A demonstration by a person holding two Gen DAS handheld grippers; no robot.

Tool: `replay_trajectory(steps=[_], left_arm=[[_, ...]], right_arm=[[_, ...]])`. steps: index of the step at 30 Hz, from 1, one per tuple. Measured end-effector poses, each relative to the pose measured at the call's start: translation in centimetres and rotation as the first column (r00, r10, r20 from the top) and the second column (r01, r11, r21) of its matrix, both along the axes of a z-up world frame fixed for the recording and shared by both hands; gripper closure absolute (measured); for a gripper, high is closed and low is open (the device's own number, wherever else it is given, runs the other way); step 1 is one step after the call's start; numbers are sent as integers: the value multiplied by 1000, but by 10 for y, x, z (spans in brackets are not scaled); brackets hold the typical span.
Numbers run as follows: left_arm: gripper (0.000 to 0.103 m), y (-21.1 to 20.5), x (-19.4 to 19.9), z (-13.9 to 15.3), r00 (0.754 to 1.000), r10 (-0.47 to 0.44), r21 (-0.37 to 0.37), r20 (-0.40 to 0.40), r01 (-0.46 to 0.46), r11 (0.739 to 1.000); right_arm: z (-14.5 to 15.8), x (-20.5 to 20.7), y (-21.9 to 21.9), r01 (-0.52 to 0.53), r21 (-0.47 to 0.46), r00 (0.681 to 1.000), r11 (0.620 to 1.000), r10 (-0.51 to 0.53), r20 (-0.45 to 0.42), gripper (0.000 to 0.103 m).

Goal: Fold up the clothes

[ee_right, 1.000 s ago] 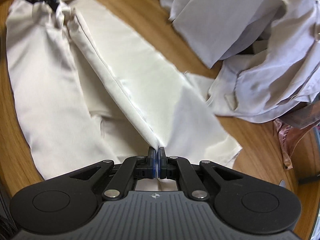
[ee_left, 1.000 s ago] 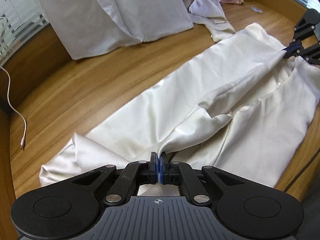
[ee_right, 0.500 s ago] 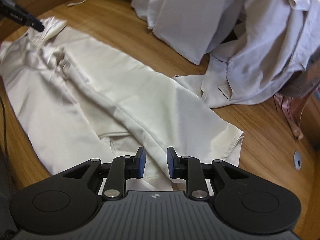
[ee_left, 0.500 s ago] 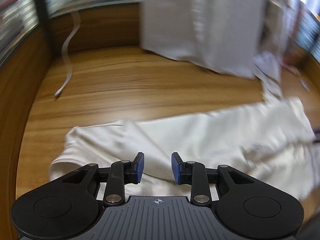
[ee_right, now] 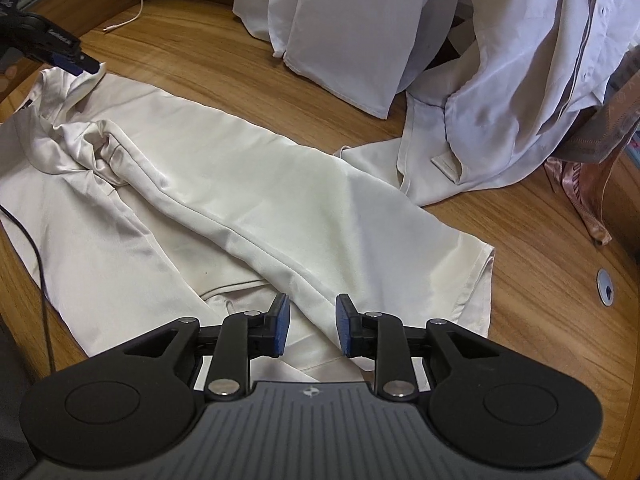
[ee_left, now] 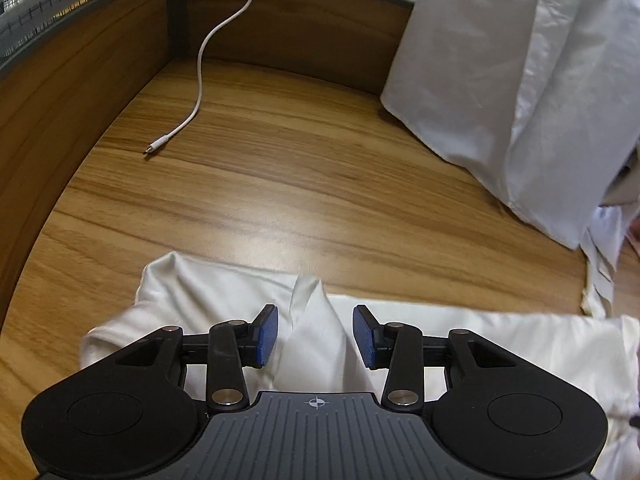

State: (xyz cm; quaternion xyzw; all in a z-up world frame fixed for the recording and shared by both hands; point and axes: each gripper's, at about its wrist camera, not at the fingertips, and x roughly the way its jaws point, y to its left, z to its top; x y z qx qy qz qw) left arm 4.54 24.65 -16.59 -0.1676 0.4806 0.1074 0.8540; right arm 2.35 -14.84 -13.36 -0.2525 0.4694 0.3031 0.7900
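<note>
Wooden table (ee_right: 532, 240), warm streaked grain, low wood wall along the frame's top. Cream garment (ee_right: 248, 200), satiny, lies long and flat from upper left to lower centre of the right wrist view, a raised fold running its length. White shirts (ee_right: 500, 80) heaped crumpled at upper right.

Left gripper (ee_left: 315, 334): blue ribbed pads spreading, a peaked fold of the garment between them, unpinched. Right gripper (ee_right: 311, 325): jaws apart, fold between, pads clear.

White cable (ee_left: 200, 80) curls at upper left.
</note>
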Motion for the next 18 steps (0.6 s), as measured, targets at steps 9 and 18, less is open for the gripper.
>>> replay_trajectory(steps=[9, 18], left_arm=[[99, 2, 4, -2, 998, 63, 47, 14, -64, 997], [99, 22, -79, 35, 958, 266, -55, 104, -261, 964]], right_arm=[[3, 3, -1, 10, -16, 1000, 1000, -9, 15, 74], [0, 2, -6, 11, -8, 1000, 1000, -11, 7, 74]])
